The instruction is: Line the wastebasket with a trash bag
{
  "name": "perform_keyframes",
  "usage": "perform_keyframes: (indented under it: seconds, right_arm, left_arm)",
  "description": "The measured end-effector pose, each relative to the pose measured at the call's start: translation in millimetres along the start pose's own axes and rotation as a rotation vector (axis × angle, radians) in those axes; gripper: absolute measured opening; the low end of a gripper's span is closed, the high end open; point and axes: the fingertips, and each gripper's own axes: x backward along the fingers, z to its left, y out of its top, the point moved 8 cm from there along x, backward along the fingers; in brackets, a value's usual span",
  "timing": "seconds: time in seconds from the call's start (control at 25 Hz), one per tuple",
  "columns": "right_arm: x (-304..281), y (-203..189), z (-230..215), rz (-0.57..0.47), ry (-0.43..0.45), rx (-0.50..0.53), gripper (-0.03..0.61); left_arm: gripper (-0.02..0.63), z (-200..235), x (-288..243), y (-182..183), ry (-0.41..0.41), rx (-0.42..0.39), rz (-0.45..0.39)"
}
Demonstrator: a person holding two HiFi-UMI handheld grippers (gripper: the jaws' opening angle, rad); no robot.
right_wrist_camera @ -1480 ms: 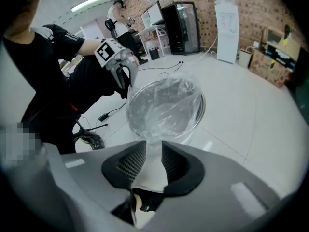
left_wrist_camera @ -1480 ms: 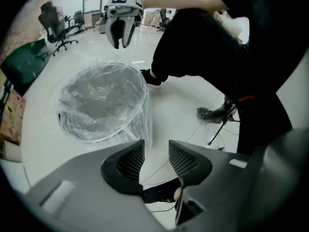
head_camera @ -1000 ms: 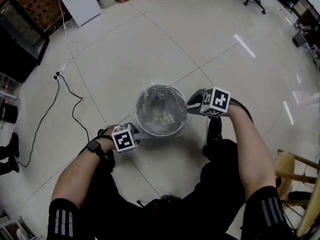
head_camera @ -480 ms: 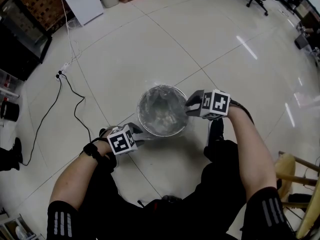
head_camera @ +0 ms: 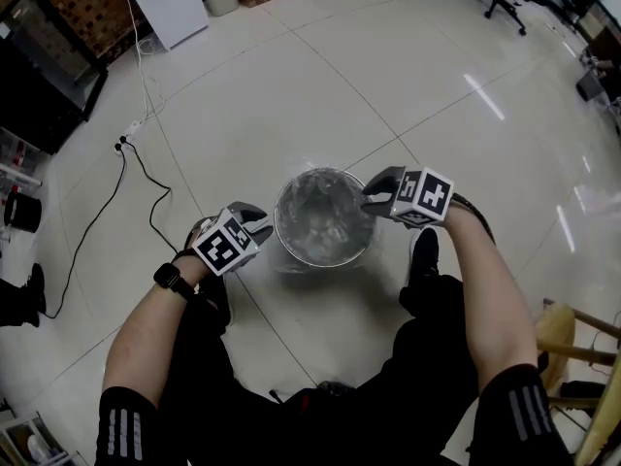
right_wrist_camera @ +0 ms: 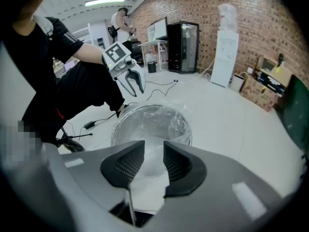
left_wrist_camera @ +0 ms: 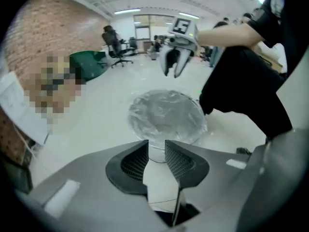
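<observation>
Head view: on the tiled floor (head_camera: 320,85), the wastebasket (head_camera: 309,260) is seen lined with a clear trash bag (head_camera: 323,212). Just left of the wastebasket, the left claw (head_camera: 260,226) is closing on nothing; at its right rim, the right claw (head_camera: 372,194) is held apart, nothing pinched.

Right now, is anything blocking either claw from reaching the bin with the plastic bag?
Nothing visible does. The left gripper, its jaws closing on nothing, and the right gripper, jaws apart, hang at opposite sides of the wastebasket, with only air between them and the trash bag lining it.
</observation>
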Motion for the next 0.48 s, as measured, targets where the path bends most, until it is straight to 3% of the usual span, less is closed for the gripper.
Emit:
perform_keyframes:
  seconds: [0.08, 0.16, 0.32, 0.48]
  right_arm:
    - [1, 0, -11, -0.025, -0.044, -0.085, 0.142]
    - [-2, -4, -20, -0.031, -0.078, -0.163, 0.173]
    - [-22, -13, -29, 0.004, -0.113, -0.217, 0.19]
    - [-43, -18, -31, 0.054, -0.138, -0.198, 0.19]
  left_arm:
    - [0.11, 21, -4, 0, -0.005, 0.154, -0.018]
    - [0.131, 30, -11, 2, -0.033, 0.221, -0.015]
    - [0.132, 41, -31, 16, -0.027, 0.235, -0.019]
    - [0.129, 48, -49, 20, 0.018, 0.182, 0.055]
